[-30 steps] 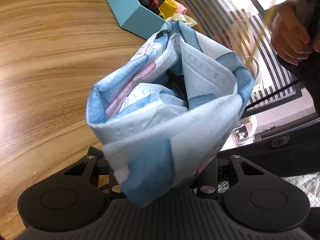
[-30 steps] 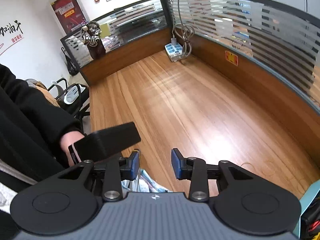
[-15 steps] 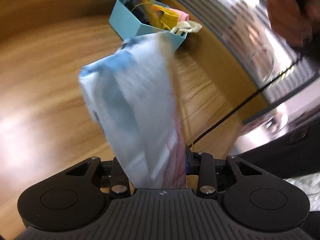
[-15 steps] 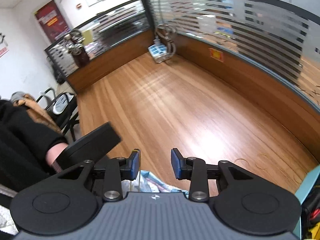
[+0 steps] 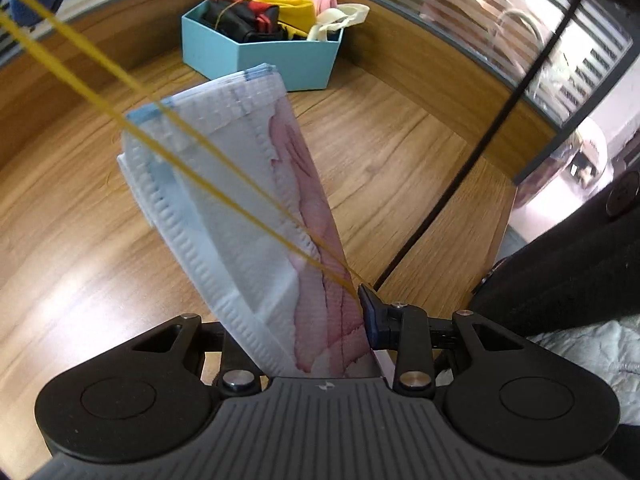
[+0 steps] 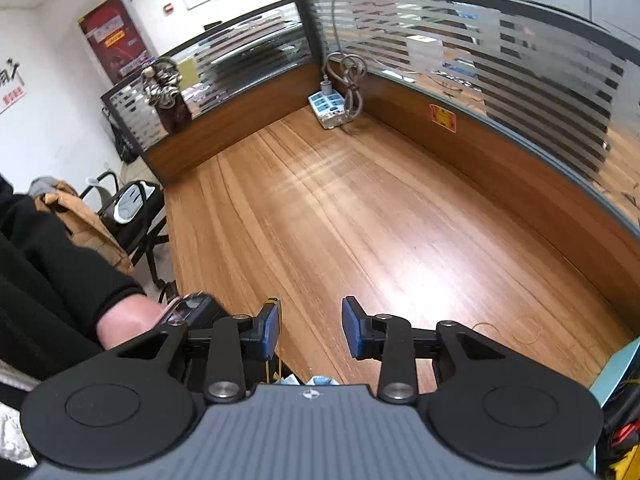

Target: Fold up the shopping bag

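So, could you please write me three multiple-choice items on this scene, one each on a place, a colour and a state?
1. Where does the box stand?
A. on the wooden desk, beyond the bag
B. on a chair
C. on the floor

2. What colour is the rubber band across the bag?
A. red
B. yellow
C. green

3. How are the left fingers?
A. wide apart, nothing between them
B. shut on the box
C. shut on the folded bag

Answers:
1 A: the box sits on the desk behind the bag's far end.
2 B: two yellow strands run over the fabric.
3 C: the bag stands clamped between them.
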Demonstrator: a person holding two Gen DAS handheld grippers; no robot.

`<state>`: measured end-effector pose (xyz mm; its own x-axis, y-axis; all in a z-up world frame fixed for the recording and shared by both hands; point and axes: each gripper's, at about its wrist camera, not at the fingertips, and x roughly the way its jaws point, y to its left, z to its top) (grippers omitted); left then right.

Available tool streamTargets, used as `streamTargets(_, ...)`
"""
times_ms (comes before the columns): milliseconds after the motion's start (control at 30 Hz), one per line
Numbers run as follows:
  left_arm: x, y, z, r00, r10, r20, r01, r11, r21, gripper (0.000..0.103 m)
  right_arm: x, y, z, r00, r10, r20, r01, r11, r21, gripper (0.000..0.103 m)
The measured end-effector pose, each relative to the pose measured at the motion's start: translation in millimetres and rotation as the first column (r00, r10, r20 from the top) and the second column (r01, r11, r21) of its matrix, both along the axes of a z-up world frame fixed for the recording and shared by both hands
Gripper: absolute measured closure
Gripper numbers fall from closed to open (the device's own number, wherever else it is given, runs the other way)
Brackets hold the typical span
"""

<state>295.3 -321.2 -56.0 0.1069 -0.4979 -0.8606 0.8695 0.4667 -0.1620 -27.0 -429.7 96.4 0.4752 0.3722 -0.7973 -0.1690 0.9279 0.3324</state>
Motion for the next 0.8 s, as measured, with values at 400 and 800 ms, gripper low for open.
streamTargets(400,-8,-7,0,0.988,-0.119,0.102,0.122,0.992,-0.021,0.069,21,-13,-16,0.988,0.009,-0.152,-0.017,0.999,-0.052,0.053)
streamTargets(800,-4,5,-7,0.995,-0.066,0.068,0.074,0.989,-0.128,0.073,49,-28,-40,0.951,0.078,-0.298,-0.119,0.985,-0.122,0.042)
